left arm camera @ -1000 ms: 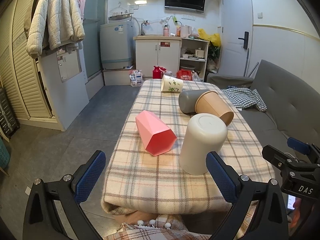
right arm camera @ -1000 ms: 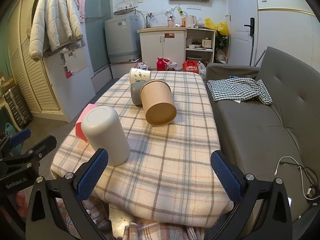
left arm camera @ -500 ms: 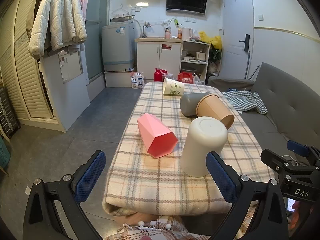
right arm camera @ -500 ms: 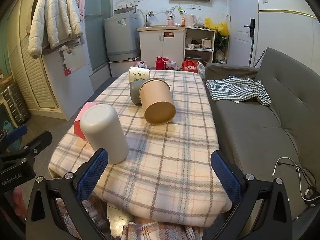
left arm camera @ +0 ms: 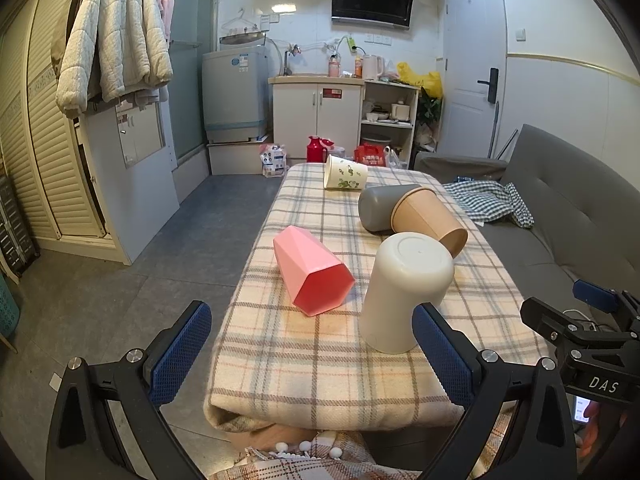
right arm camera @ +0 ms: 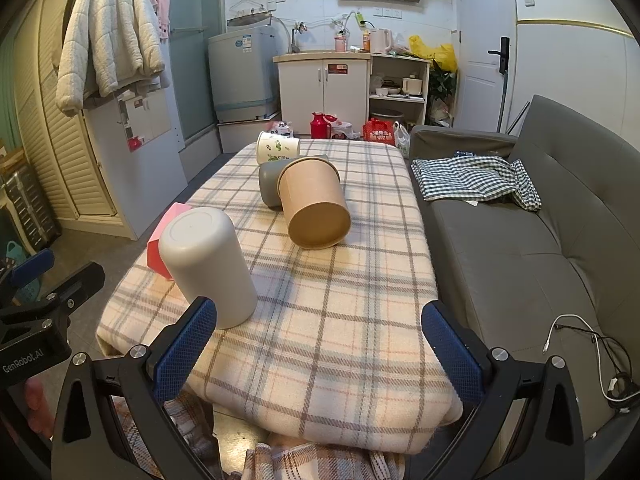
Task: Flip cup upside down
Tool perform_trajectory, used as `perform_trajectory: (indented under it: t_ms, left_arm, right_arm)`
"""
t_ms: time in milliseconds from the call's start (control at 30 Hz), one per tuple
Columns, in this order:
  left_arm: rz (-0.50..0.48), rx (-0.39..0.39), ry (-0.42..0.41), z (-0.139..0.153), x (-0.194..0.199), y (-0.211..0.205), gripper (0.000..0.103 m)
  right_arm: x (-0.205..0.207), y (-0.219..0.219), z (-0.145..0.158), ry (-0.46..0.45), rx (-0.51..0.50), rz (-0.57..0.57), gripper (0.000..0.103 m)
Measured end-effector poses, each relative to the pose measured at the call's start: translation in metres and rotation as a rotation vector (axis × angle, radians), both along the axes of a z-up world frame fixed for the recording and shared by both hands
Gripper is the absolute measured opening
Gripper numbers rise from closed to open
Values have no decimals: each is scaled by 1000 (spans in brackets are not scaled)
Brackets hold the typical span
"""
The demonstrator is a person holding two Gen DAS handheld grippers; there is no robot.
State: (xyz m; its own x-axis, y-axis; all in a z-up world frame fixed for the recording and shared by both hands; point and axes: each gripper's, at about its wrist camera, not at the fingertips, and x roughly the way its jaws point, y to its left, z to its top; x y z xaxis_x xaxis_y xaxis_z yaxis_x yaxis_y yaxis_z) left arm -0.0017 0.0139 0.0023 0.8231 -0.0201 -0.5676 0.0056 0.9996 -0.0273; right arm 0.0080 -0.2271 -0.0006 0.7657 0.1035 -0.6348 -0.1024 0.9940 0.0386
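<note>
A cream cup stands upside down on the plaid-covered table, also in the right wrist view. A pink faceted cup lies on its side to its left, partly hidden in the right wrist view. A brown paper cup, a grey cup and a white floral cup lie on their sides farther back. My left gripper is open and empty at the table's near edge. My right gripper is open and empty, also at the near edge.
A grey sofa with a checked cloth runs along the table's right side. A white cable lies on the sofa seat. Cabinets, a washing machine and floor clutter stand beyond the table. Tiled floor lies to the left.
Both grippers have drawn back and risen slightly from the table; the cups look a little farther away. Nothing on the table has moved.
</note>
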Motion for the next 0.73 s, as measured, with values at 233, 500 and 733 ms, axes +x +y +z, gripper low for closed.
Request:
perform_trajectory:
  t_ms: [233, 500, 733]
  left_arm:
    - [-1, 1, 0, 0, -1, 1, 103]
    - [-1, 1, 1, 0, 0, 0, 103]
    - [9, 6, 11, -2, 0, 0, 103]
  right_arm:
    - [0, 0, 0, 1, -1, 0, 103]
    - [0, 1, -1, 3, -1, 2, 103]
    - [3, 3, -5, 12, -5, 9, 103]
